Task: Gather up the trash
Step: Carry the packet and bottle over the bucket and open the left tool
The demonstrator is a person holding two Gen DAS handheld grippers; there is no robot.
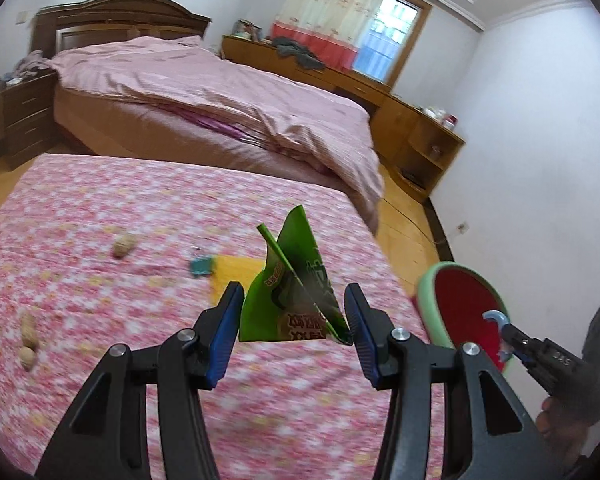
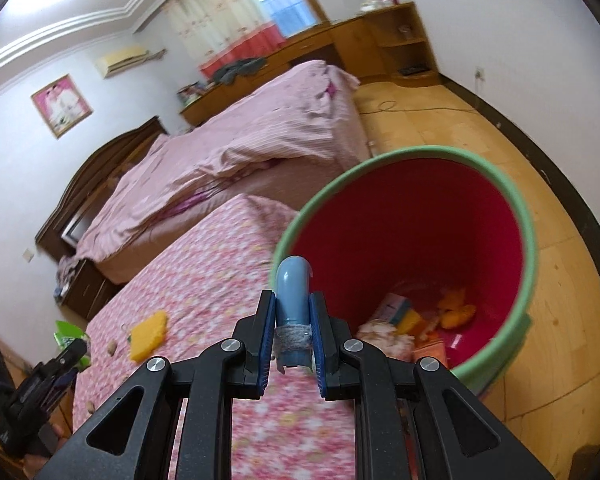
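Blue-padded tongs of the left gripper (image 1: 294, 312), low in the centre of the left wrist view, are closed on a crumpled green snack wrapper (image 1: 296, 296) that stands up between the pads. At the lower right of that view, the right gripper (image 1: 500, 324) holds a red bucket (image 1: 464, 300) with a green rim by its blue hook handle (image 1: 494, 316).

Seen from the right wrist, the right gripper (image 2: 293, 316) clamps the blue handle (image 2: 294, 288) at frame centre. The bucket (image 2: 420, 216) fills the right half, tilted, with scraps lying in its bottom. Left of it spreads a pink flowered bedspread (image 2: 204, 280) with a yellow sponge (image 2: 148, 334) and peanuts (image 1: 122, 245) scattered on it.
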